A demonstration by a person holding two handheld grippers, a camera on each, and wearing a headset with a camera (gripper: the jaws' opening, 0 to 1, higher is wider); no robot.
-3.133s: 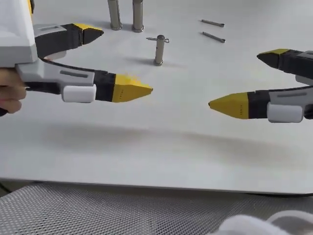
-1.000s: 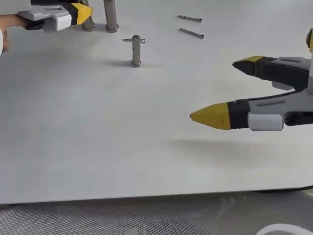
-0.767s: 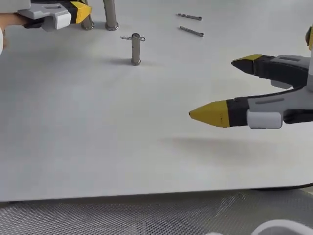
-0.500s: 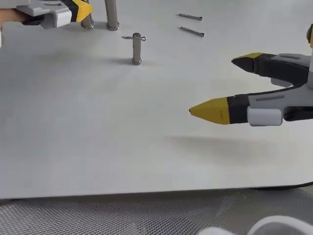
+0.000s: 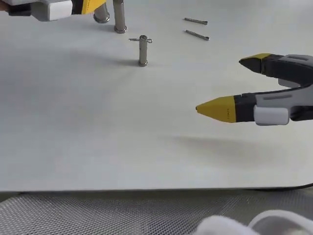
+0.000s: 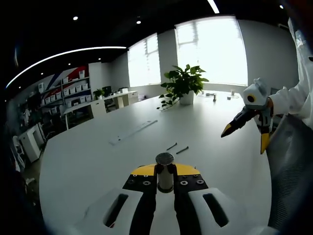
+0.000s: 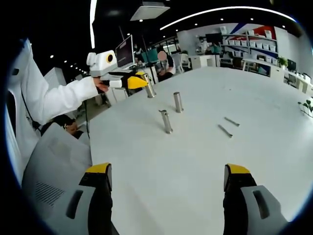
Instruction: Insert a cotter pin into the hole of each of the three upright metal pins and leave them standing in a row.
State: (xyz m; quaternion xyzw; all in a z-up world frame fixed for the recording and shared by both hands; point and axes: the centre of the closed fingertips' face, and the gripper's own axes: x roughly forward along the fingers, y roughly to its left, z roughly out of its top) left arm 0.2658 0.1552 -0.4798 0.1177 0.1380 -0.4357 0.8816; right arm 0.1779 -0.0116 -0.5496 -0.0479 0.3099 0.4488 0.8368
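Observation:
Three metal pins stand at the far left of the white table (image 5: 98, 122). The nearest pin (image 5: 143, 50) (image 7: 166, 121) has a cotter pin through its top hole. A bare pin (image 5: 120, 18) (image 7: 178, 102) stands behind it. My left gripper (image 5: 95, 6) (image 6: 165, 172) is shut on the third pin (image 6: 165, 171) (image 5: 101, 14) (image 7: 149, 88), near its top. Two loose cotter pins (image 5: 195, 21) (image 5: 197, 35) lie to the right of the pins. My right gripper (image 5: 227, 83) (image 7: 168, 171) hovers open and empty over the table's right side, well short of the loose cotter pins.
A grey mesh surface (image 5: 98, 213) runs along the table's near edge. A person's white sleeve (image 7: 58, 100) reaches in with the left gripper (image 7: 132, 81). The right gripper (image 6: 247, 117) appears in the left gripper view, with the loose cotter pins (image 6: 176, 148) on the table.
My left gripper has gone from the near left, where it was open, to the far pins and shut on one. The right gripper has stayed open in about the same place.

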